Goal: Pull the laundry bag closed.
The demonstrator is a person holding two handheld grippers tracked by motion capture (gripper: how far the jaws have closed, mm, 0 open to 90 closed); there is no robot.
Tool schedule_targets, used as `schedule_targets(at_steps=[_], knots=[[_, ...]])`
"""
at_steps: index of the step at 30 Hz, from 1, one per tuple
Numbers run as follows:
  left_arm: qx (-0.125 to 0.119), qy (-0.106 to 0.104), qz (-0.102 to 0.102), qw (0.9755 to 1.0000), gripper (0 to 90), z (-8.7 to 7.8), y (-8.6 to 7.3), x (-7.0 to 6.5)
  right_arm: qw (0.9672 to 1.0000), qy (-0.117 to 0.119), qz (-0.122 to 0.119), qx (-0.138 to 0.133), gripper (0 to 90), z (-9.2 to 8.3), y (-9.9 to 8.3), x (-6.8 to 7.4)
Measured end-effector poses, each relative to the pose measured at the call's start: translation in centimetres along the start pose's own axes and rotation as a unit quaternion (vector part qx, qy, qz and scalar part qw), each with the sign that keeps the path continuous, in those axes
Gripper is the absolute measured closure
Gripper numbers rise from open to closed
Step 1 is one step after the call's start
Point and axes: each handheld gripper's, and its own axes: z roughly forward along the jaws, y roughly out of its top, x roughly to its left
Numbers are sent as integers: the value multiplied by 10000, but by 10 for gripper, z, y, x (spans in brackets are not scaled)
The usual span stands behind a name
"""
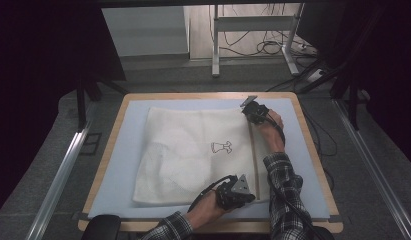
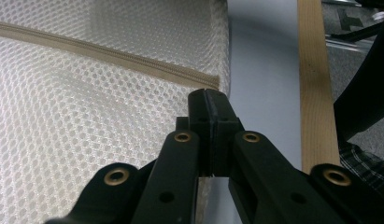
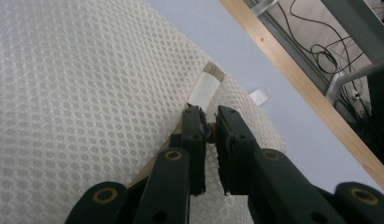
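While two hand-held grippers pinch its zipper, one mesh bag lies flat

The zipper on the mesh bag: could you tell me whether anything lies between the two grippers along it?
Nothing visible does. The zipper runs bare across the mesh bag from the left gripper at its near end to the right gripper at its far end.

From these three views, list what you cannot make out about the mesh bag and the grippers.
- Zipper pull: in the right gripper view, the right gripper sits over the zipper's far end, hiding any pull.
- Left gripper: shut at the mesh bag's edge; whether its fingers pinch fabric is hidden.
- Bag's print: too small in the high view.
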Motion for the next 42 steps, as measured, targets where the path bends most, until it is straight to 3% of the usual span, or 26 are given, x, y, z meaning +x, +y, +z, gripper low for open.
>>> schedule_targets(at_steps=[8,15,26,32,37,40,42], knots=[[-16,-22,-33,10000,899,0,0,1,9999,-52,81,112,806,5,6,0],[-5,15,-3,10000,899,0,0,0,9983,70,559,155,795,5,6,-2],[86,109,1,9999,895,0,5,-3,9947,307,982,21,731,2,1,-6],[-21,41,-87,10000,760,-3,10,-3,9919,507,1161,-133,652,-3,-3,-8],[29,88,-14,10000,554,1,12,-8,9896,618,1261,-307,595,-9,-7,-6],[47,91,6,9999,479,3,13,-9,9882,685,1315,-387,572,-12,-9,-5],[72,108,34,9999,442,2,13,-9,9856,810,1420,-432,508,-13,-12,-4]])
